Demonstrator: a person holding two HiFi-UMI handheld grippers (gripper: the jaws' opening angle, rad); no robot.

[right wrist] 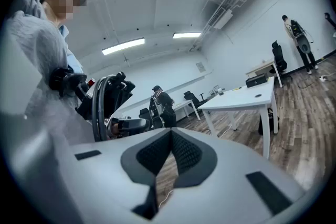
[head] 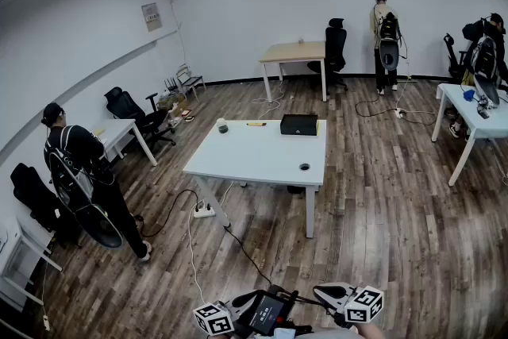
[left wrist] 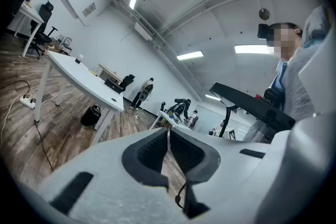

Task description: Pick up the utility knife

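Wood-look flooring (head: 397, 210) fills most of the head view. I have both tools low at its bottom edge, close to the body: the left tool (head: 238, 307) and the right tool (head: 337, 295). I judge they are simply being carried, since the work is well apart from them. The white desk (head: 254, 163) stands mid-room. On its far side lie a cup (head: 222, 125), a black box (head: 299, 124) and, between them, a slim yellow item I take for the utility knife (head: 255, 124), near the far edge. The near half is bare, so a reach from this side would cross the desk. A power strip (head: 204, 210) and its cables trail by the near left leg, and a person with a backpack (head: 79, 171) stands off to the left. The right-hand approach looks more open to me.

In the left gripper view, the left tool's jaws lie flat together with nothing between them. The desk runs edge-on at the left, and the knife is too small to pick out.

In the right gripper view, the right tool's jaws are likewise pressed together and empty. The desk stands to the right across open floor.
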